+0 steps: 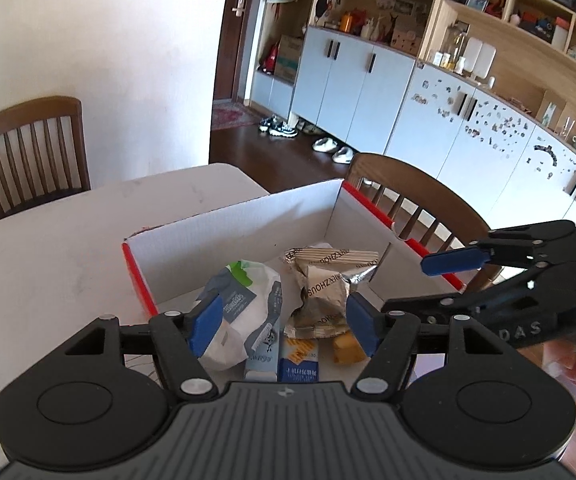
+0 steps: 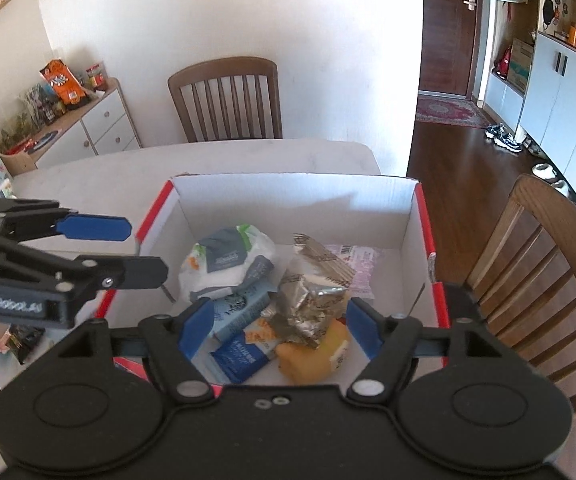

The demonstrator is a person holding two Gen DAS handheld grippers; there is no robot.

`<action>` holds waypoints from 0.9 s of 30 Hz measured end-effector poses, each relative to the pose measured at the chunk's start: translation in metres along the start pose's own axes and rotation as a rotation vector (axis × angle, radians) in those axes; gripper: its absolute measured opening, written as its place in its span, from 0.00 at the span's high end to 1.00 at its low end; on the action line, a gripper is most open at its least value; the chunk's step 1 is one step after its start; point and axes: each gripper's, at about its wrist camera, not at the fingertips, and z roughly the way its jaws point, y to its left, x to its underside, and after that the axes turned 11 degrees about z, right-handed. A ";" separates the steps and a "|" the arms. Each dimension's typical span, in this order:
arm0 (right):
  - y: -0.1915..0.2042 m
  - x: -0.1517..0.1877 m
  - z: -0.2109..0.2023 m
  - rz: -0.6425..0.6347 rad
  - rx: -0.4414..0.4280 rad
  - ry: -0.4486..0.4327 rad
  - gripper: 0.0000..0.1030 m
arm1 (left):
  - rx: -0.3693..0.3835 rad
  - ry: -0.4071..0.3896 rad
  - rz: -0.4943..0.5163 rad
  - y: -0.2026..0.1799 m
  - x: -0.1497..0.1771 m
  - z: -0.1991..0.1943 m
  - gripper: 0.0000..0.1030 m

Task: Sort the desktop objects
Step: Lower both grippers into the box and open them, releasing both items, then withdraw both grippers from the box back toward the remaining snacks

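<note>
My left gripper [image 1: 284,322] hangs over the near edge of the red-edged cardboard box [image 1: 232,220], jaws apart and holding nothing. My right gripper [image 2: 276,326] hangs over the same near edge, its jaws likewise spread and empty. The box sits on the white table [image 1: 48,248], toward its right end. Inside lie a white wet-wipes pack [image 2: 228,260] at the left, a crumpled gold foil wrapper [image 2: 312,300] in the middle, a blue snack packet [image 2: 244,354] near me, a yellow packet [image 2: 316,354] to its right, and a pink packet [image 2: 362,264] at the far right. Wooden chairs [image 2: 226,96] stand beyond and right of the table.
</note>
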 end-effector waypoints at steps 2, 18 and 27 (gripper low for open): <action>0.005 0.003 -0.003 0.006 -0.006 -0.008 0.29 | 0.002 -0.014 0.000 0.001 0.005 -0.011 0.35; 0.054 0.033 -0.022 0.009 -0.004 -0.081 0.26 | 0.011 -0.085 -0.030 0.023 0.056 -0.085 0.21; 0.095 0.058 -0.027 0.029 0.022 -0.111 0.20 | 0.028 -0.108 -0.059 0.046 0.087 -0.120 0.14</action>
